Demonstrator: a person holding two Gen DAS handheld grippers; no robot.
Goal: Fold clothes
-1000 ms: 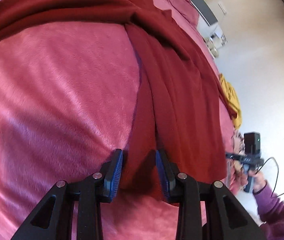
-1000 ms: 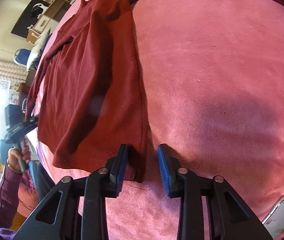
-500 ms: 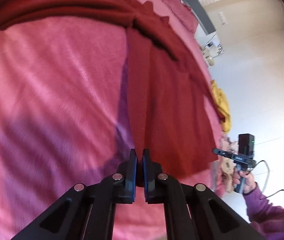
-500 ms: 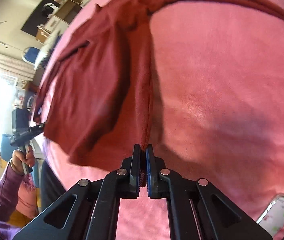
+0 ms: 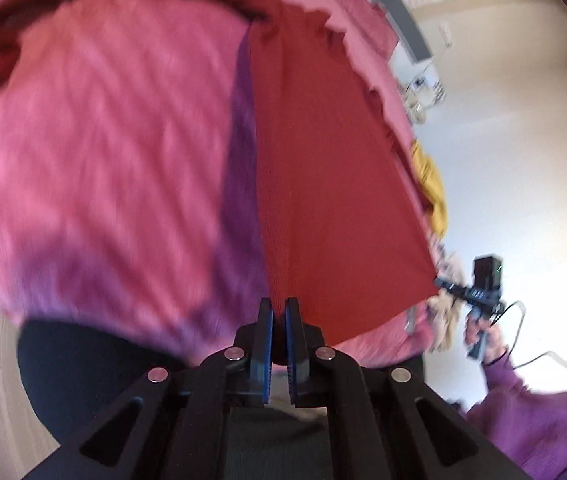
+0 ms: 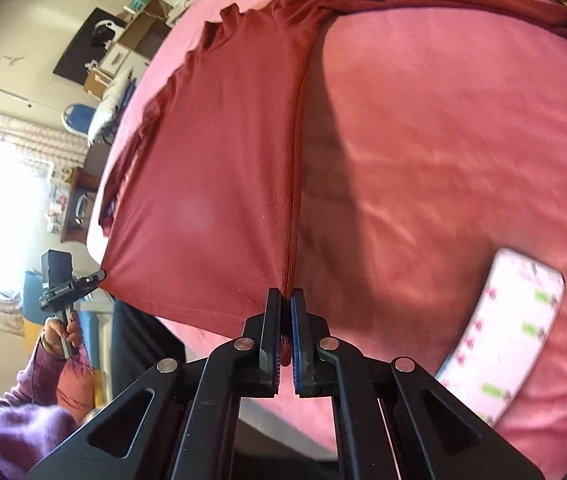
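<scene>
The left gripper pinches one hem corner of the dark red garment, and the right gripper clamps the other. The stretched hem hangs lifted above the pink bedspread, the garment's upper part resting there. A phone lies just right of the right gripper.

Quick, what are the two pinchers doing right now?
Left gripper: shut on the dark red garment.
Right gripper: shut on the same garment's hem.
</scene>
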